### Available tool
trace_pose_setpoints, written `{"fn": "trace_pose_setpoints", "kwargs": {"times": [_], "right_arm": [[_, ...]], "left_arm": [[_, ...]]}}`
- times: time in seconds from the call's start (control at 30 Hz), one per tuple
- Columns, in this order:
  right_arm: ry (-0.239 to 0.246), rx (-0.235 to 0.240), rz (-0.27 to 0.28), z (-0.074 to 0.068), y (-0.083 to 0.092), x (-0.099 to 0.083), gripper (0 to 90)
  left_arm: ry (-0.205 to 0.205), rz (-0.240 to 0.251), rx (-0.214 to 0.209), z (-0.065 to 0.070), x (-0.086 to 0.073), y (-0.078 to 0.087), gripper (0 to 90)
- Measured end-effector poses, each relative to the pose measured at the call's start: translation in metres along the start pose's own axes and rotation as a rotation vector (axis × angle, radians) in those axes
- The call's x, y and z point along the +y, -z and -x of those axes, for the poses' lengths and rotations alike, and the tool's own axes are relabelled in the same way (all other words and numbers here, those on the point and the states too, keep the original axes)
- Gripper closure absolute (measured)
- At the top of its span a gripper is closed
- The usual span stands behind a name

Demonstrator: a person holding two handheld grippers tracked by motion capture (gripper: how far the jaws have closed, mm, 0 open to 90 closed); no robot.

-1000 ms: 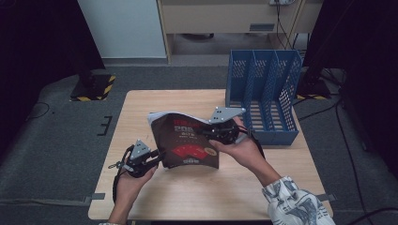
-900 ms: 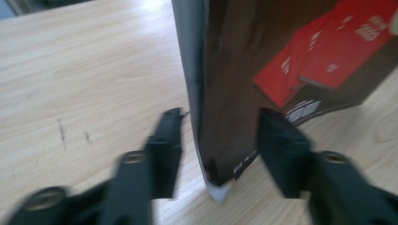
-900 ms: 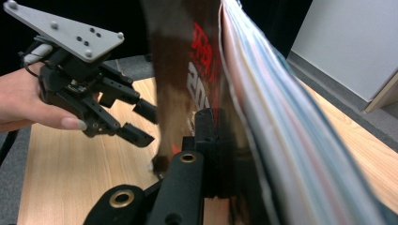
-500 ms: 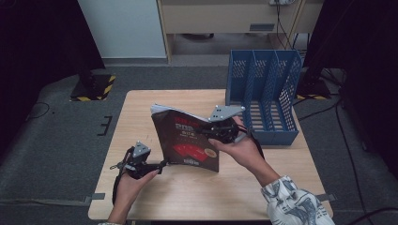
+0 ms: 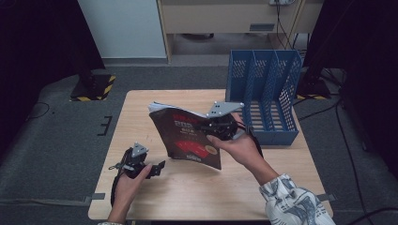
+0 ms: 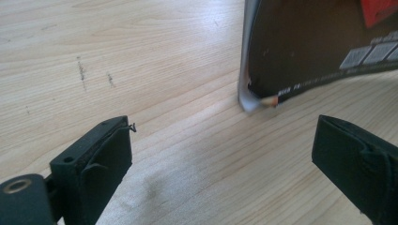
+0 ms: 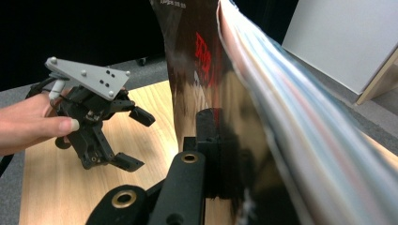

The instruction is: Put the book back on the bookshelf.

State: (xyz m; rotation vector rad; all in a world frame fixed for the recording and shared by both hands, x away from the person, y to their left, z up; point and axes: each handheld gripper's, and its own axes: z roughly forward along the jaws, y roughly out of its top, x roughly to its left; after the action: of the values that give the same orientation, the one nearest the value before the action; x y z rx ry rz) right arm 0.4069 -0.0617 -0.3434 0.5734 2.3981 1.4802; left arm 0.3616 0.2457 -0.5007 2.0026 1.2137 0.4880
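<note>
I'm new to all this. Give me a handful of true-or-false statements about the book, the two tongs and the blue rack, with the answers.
1. The right tongs are clamped on the dark-covered book. True.
2. The book lies flat on the wooden table. False: it stands tilted, its lower edge on or near the tabletop.
3. The left tongs are open with nothing between them. True; they have just been opening, and the left gripper view shows the book's corner beyond the pads.
4. The book is already in the blue file rack. False: it is out over the table, in front of the rack.
5. The rack has red dividers. False: it is blue throughout.
</note>
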Motion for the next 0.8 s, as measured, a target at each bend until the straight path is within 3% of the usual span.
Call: {"fn": "trace_pose_setpoints", "kwargs": {"times": [0.33,0.8], "right_arm": [[-0.009,-0.03,-0.006,0.004,0.002,0.011,87.2],[-0.055,-0.074,0.0,0.014,0.012,0.041,87.2]], "left_arm": [[0.004,-0.035,0.017,-0.002,-0.003,-0.003,5.0],[-0.003,-0.092,0.053,-0.003,-0.008,-0.011,5.3]]}}
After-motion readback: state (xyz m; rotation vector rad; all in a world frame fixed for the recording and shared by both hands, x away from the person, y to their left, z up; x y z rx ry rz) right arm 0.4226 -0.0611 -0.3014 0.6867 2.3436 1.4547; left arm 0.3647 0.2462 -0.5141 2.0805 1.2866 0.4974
